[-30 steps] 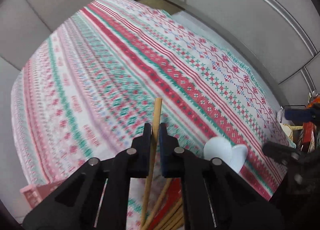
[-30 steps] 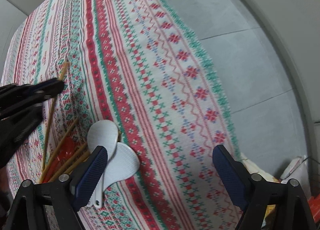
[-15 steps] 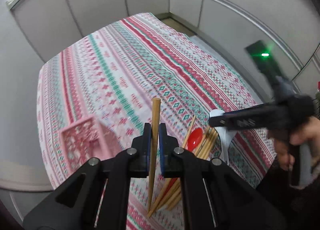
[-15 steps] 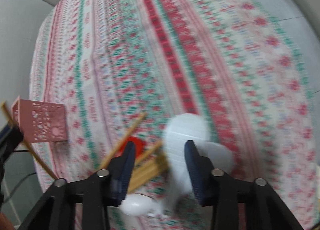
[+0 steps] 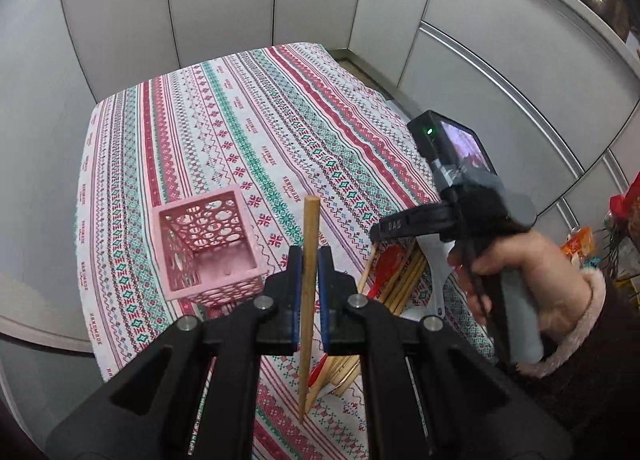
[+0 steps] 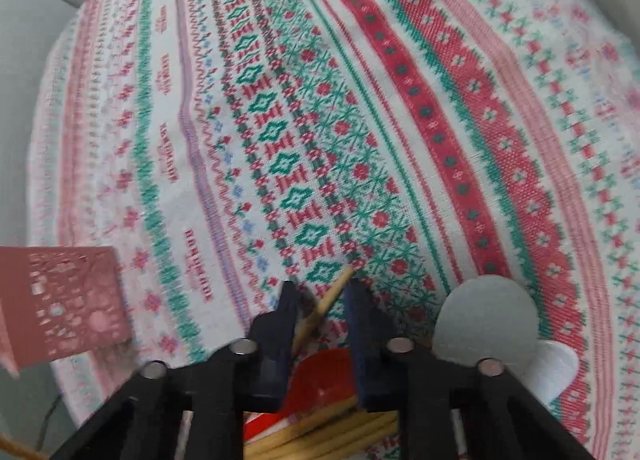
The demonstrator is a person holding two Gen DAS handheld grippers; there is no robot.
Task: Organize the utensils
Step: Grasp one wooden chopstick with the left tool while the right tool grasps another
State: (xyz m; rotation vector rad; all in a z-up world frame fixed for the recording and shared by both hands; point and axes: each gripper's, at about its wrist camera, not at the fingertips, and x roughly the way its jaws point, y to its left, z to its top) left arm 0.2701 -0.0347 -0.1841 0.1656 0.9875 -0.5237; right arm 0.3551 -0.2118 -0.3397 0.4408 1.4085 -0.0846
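- The left gripper is pinched tight on one chopstick, which stands nearly upright between its pads; the thick end sticks out above the fingers and the thin tip hangs free below them, over the cloth.
- The right gripper points steeply down at the pile of chopsticks, and its jaws are closing around a single chopstick that slants between them; whether the pads already press on it is hard to make out in the blur.
- Much of the pile is hidden under the right gripper's black frame in its own view, and the red spoon shows only in part.
- Two white spoons lie just right of the right gripper, the nearer one cut off by the frame.
- The pink basket stands upright on the cloth, just left of the left gripper and near the table's edge.
- In the left view a hand grips the right gripper's handle above the pile.
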